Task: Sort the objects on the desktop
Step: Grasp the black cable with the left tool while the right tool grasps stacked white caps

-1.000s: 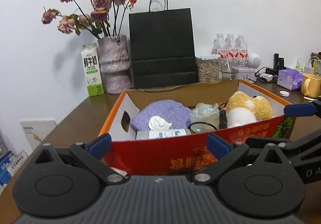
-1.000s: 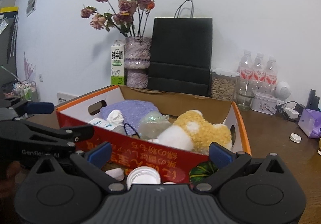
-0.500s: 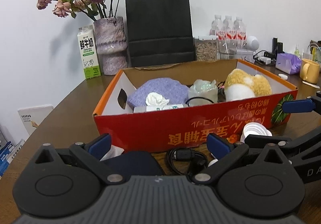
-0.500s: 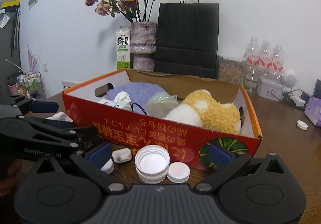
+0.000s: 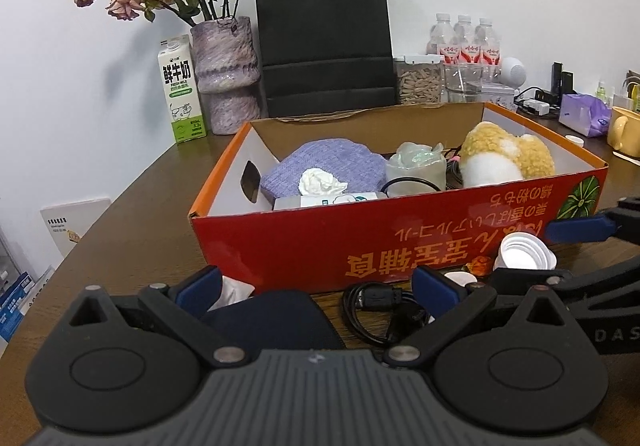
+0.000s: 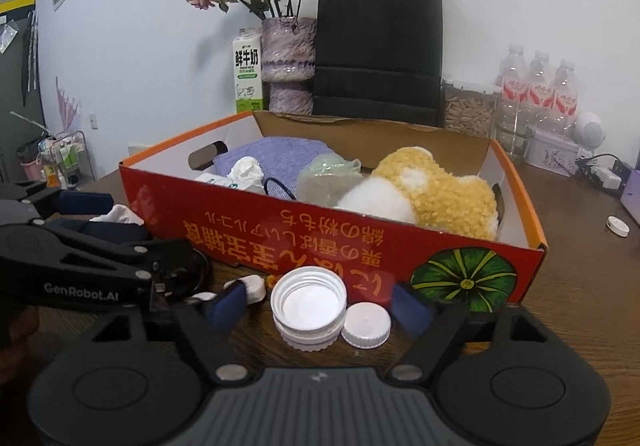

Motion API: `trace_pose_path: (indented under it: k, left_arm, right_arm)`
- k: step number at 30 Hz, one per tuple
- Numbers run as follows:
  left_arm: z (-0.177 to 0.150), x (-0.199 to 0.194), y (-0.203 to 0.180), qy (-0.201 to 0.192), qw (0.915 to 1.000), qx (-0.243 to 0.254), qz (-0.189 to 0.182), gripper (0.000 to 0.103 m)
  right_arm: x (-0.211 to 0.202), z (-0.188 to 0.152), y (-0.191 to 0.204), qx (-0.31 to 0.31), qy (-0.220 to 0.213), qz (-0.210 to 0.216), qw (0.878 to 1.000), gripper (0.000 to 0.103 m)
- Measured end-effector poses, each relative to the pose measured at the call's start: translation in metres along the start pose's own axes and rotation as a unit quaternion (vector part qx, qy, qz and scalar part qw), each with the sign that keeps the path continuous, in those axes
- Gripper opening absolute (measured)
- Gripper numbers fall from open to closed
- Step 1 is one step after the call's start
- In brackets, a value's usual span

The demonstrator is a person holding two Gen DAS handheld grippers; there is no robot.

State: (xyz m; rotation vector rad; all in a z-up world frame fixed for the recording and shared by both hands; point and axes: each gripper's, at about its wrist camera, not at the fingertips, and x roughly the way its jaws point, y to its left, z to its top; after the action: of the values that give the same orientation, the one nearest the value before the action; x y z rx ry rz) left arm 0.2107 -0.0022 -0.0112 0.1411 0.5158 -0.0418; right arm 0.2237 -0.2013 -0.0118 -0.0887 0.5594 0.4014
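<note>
Right gripper (image 6: 316,300) low over the brown wooden table (image 6: 580,286), jaws closing, blue pads either side of a stack of wide white ribbed plastic lids (image 6: 309,306) with a smaller white screw cap (image 6: 366,325) touching its right side. The pads do not press on either yet; nothing held.

Left gripper (image 5: 316,286) has its jaws spread wide and holds nothing. Between and below its pads lie a dark navy fabric item (image 5: 272,320) and a coiled black USB cable (image 5: 384,310) on the table. A crumpled white tissue (image 5: 234,288) sits just beside its left pad.

Just behind all this stands the open red-and-orange cardboard box with inverted yellow lettering (image 5: 320,242). Inside: a lavender knitted cloth (image 5: 332,166), a white tissue wad (image 5: 320,182), a clear crumpled plastic bag (image 5: 416,166), a yellow-and-white plush toy (image 5: 504,158).

Along the back wall: a white-green milk carton (image 5: 180,86), a purple mottled vase of dried roses (image 5: 226,70), a black paper bag with handles (image 5: 326,38), a clear jar of seeds (image 5: 420,80), three water bottles (image 5: 464,38). A yellow mug (image 5: 626,130) at far right.
</note>
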Motion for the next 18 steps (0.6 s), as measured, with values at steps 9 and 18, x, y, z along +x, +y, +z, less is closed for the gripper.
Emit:
trace_pose_path:
  k: [9,18]
  left_arm:
    - [0.000,-0.001,-0.001,-0.001,1.0000,0.002,-0.005,0.103]
    - [-0.001,-0.010,-0.008,-0.032,0.9975,0.016,-0.061,0.099]
  right_arm:
    - [-0.009,0.001,0.001,-0.005,-0.023,0.016,1.000,0.039]
    - [-0.019,0.003,-0.003,-0.001,-0.042,0.002,0.999,0.039]
